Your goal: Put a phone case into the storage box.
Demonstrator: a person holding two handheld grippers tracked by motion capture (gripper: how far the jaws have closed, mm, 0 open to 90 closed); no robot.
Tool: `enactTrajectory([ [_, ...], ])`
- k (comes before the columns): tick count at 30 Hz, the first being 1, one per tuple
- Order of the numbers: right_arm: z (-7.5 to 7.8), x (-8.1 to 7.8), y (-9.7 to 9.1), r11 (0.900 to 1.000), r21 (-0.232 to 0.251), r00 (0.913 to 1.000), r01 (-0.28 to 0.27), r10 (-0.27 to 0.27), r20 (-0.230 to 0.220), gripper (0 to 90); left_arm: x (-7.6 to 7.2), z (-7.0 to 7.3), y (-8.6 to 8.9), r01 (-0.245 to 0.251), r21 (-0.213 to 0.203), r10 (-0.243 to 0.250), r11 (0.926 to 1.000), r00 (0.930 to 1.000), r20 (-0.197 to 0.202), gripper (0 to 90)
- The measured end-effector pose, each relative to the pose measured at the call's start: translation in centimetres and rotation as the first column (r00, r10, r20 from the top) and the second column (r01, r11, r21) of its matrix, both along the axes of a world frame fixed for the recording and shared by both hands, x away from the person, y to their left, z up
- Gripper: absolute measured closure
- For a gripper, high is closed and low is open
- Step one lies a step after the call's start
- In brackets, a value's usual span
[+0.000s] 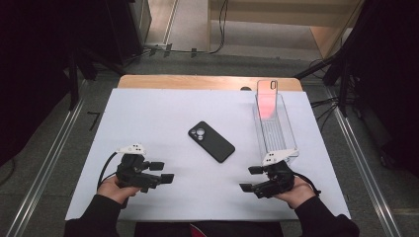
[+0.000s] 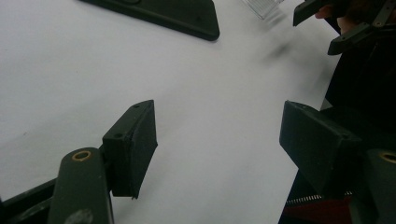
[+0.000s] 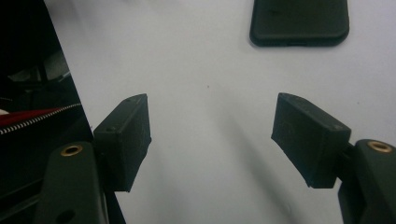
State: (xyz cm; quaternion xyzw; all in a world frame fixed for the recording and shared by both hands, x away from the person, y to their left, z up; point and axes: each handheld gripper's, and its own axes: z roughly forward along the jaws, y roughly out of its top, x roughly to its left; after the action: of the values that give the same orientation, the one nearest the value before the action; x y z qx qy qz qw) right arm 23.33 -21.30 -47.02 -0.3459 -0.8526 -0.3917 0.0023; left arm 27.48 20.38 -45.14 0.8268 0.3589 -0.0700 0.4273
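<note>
Black phone [image 1: 211,141] flat at worktop [image 1: 148,113] centre, camera side up. Clear bin [image 1: 274,126] with pink case at right edge. Left gripper [image 1: 160,172], right gripper [image 1: 251,178] near front edge, jaws wide, empty. Approach phone low, straddle long edges squarely.

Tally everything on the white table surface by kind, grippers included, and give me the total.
Black phone, lying camera side up at the middle: 1
Clear plastic bin, at the right: 1
Clear phone case, standing inside the bin at its far end: 1
Hand-held grippers, left gripper and right gripper, both with jaws apart and nothing between them: 2
Total: 5
</note>
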Motion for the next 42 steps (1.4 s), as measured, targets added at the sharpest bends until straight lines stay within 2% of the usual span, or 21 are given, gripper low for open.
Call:
enactTrajectory([
  [10, -0.1, 0.2, -0.3, 0.9996, 0.014, 0.9997, 0.023, -0.023, 0.007, 25.2, 0.1, -0.1, 0.2, -0.02, -0.021, 0.021, 0.9996, 0.9997, 0.012, 26.6],
  [14, 0.3, 0.5, -0.4, 0.9975, 0.042, 0.9983, 0.057, -0.057, 0.01, 24.8, 0.2, -0.1, 0.3, -0.031, -0.035, 0.032, 0.9989, 0.9995, 0.005, 24.4],
  [18, 0.7, 0.8, -0.3, 0.9952, 0.05, 0.9965, 0.084, -0.084, -0.009, 24.6, 0.2, -0.1, 0.3, -0.031, -0.035, 0.031, 0.9989, 0.9995, -0.002, 24.4],
  [23, 1.6, 1.0, 0.0, 0.9917, 0.072, 0.9942, 0.107, -0.107, 0.001, 23.3, 0.3, 0.0, 0.3, -0.034, -0.037, 0.034, 0.9987, 0.9994, -0.002, 24.4],
  [25, 1.9, 1.1, 0.2, 0.9914, 0.071, 0.9937, 0.11, -0.111, 0.013, 23.0, 0.3, -0.1, 0.3, -0.036, -0.034, 0.035, 0.9988, 0.9994, -0.005, 24.4],
  [29, 2.5, 1.7, 0.7, 0.989, 0.071, 0.9914, 0.13, -0.131, 0.001, 22.3, 0.3, 0.0, 0.4, -0.041, -0.038, 0.04, 0.9984, 0.9991, -0.011, 24.4],
  [32, 2.8, 2.2, 0.9, 0.9865, 0.077, 0.9895, 0.145, -0.144, -0.008, 21.9, 0.3, 0.0, 0.3, -0.041, -0.037, 0.041, 0.9985, 0.9991, -0.011, 24.4],
  [37, 2.9, 2.8, 1.4, 0.9848, 0.059, 0.9866, 0.163, -0.163, -0.004, 21.8, 0.4, -0.1, 0.3, -0.044, -0.03, 0.043, 0.9986, 0.999, -0.013, 24.4],
  [42, 3.3, 3.7, 2.0, 0.9832, 0.065, 0.9853, 0.171, -0.171, 0.001, 21.3, 0.4, 0.0, 0.4, -0.052, -0.027, 0.051, 0.9983, 0.9986, -0.015, 24.4],
])
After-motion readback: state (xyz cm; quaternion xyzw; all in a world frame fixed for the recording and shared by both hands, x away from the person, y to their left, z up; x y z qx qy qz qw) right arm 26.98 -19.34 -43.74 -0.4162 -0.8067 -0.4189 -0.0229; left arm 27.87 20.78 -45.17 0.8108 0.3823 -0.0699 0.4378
